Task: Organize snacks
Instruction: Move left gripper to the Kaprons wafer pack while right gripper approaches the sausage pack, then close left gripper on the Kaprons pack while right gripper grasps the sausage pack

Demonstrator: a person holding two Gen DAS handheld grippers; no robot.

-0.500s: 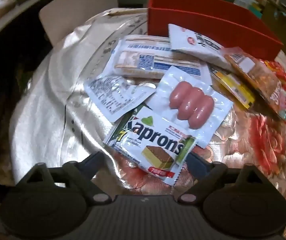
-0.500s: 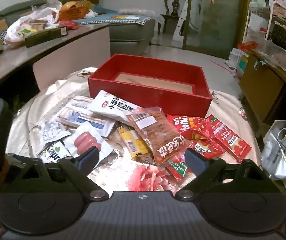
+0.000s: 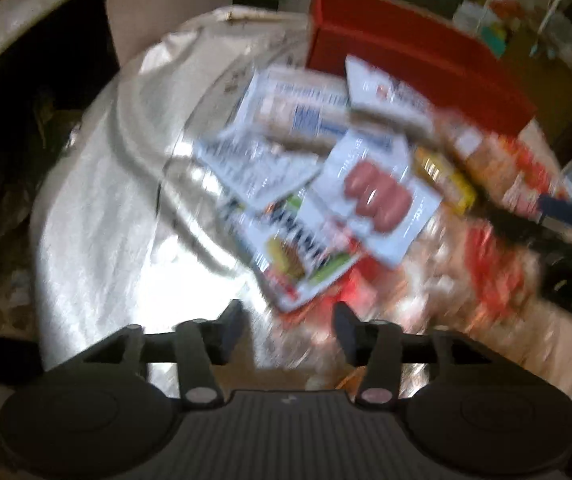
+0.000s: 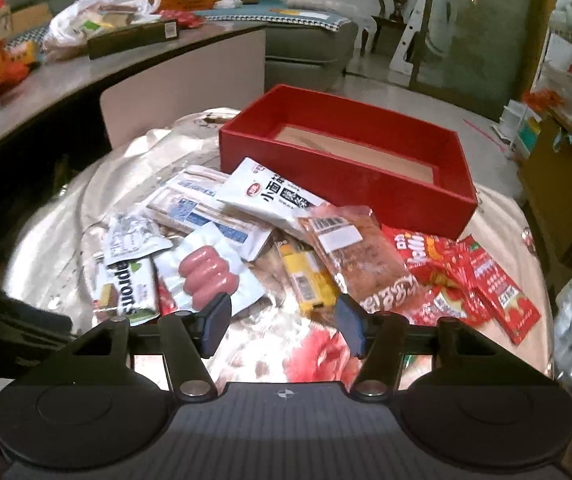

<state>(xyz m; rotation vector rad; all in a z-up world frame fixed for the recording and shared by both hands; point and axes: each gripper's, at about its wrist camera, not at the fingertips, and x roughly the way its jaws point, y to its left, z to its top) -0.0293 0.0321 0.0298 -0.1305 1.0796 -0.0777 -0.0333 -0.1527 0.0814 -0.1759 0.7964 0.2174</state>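
The snacks [image 4: 246,248] lie piled on the table [image 4: 62,256] before the empty red box [image 4: 350,168]. Both the left claw [image 3: 288,330] and right claw [image 4: 282,324] hang apart and empty; the first pick is pending, calling for a descent onto one packet.

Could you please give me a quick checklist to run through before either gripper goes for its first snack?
1. Red box free to receive snacks: ok, its floor looks bare.
2. Left gripper holding nothing: ok, jaws apart with only cloth behind them.
3. Right gripper holding nothing: ok, jaws apart, hovering in front of the pile.
4. Sausage pack free to lift: ok, it lies on top, overlapping the wafer pack.
5. Yellow packet free to lift: not ok, the brown snack bag overlaps it.
6. Left wrist view sharp enough to aim: not ok, it is motion-blurred.
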